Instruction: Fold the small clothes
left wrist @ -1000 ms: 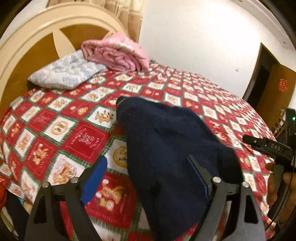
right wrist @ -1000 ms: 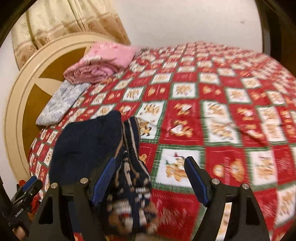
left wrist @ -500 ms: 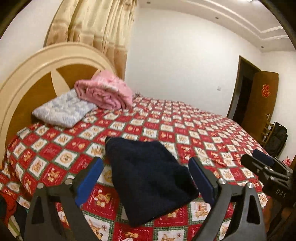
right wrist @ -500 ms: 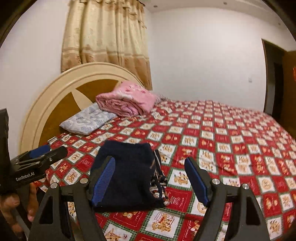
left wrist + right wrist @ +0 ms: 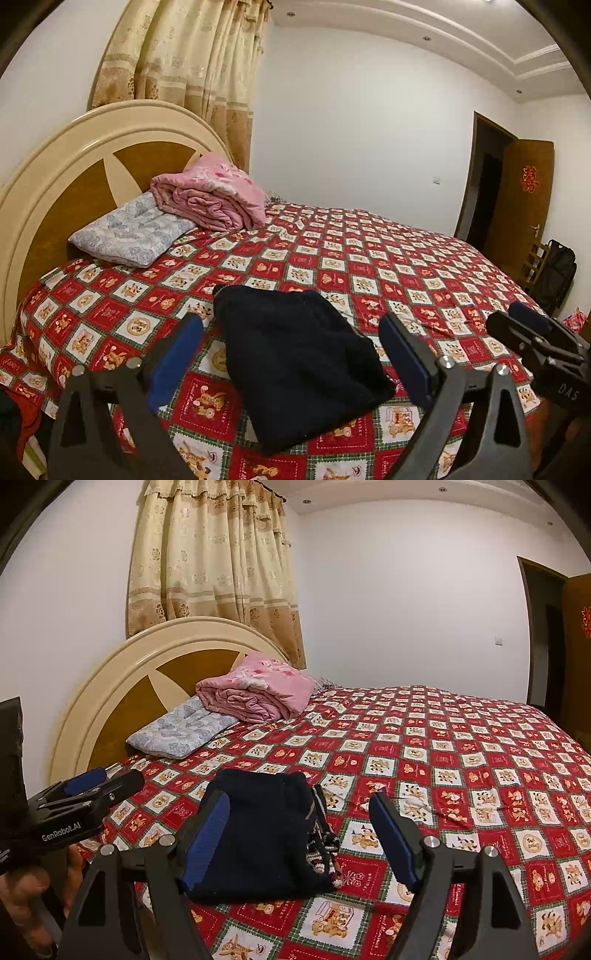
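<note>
A dark navy knitted garment (image 5: 299,362) lies folded on the red patterned bedspread (image 5: 406,266) near the bed's front edge. In the right wrist view the garment (image 5: 258,830) shows a patterned edge on its right side. My left gripper (image 5: 291,354) is open and empty, held above and in front of the garment. My right gripper (image 5: 299,834) is open and empty, also raised off the garment. Each gripper shows at the edge of the other's view: the right one (image 5: 532,332) and the left one (image 5: 96,782).
A pale blue pillow (image 5: 136,232) and a folded pink quilt (image 5: 214,195) lie by the round headboard (image 5: 55,177). A curtain (image 5: 214,572) hangs behind. A door (image 5: 517,199) and a black bag (image 5: 557,273) stand at the right.
Both grippers have lifted up and pulled back from the garment, which stays folded on the bed. Both views now take in the whole room.
</note>
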{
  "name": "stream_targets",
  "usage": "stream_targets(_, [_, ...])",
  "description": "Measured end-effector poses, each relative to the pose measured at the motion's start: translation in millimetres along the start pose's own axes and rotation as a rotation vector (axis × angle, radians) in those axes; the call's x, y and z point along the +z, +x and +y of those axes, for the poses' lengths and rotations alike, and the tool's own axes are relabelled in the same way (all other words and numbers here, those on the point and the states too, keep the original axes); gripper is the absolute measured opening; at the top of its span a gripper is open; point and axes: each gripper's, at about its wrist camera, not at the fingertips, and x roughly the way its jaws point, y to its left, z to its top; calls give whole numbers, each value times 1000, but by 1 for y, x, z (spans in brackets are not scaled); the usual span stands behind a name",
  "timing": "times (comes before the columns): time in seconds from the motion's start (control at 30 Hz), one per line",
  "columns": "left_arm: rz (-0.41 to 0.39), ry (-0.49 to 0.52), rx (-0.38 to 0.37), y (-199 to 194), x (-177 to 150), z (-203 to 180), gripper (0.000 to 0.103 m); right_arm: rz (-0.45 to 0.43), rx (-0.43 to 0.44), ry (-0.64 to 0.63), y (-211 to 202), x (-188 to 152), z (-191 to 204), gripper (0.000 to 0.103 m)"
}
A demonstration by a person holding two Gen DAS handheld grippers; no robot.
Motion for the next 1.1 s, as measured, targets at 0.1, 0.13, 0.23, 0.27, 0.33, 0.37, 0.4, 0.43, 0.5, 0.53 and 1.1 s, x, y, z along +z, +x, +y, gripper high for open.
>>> stream_targets(0.1, [1, -4, 5, 0, 0, 0, 98, 2, 4, -2, 0, -1, 1, 79])
stream_targets(0.13, [3, -6, 5, 0, -1, 0, 98, 3, 7, -3, 0, -1, 1, 79])
stream_targets(0.23, [6, -11, 10, 0, -2, 1, 98, 2, 10, -4, -1, -1, 2, 79])
stream_targets(0.27, [6, -10, 10, 0, -2, 1, 98, 2, 12, -5, 0, -1, 2, 79])
stream_targets(0.33, [6, -8, 10, 1, -1, 2, 98, 2, 11, -7, -1, -1, 3, 79])
stream_targets(0.37, [6, -8, 10, 1, -1, 2, 98, 1, 11, -6, -1, -1, 3, 79])
stream_targets(0.4, [6, -8, 10, 0, -1, 1, 98, 0, 10, -6, -1, -1, 3, 79])
stream_targets(0.43, [9, -5, 8, 1, -1, 2, 99, -2, 10, -7, -2, -1, 4, 79])
stream_targets(0.5, [13, 1, 11, 2, -2, 3, 100, -6, 11, -8, -3, -1, 3, 79])
stream_targets(0.53, [11, 7, 15, 2, -2, 3, 101, -7, 11, -9, -4, -1, 3, 79])
stream_targets(1.1, [20, -5, 26, 4, 1, 4, 103, -12, 20, -22, -7, -1, 3, 79])
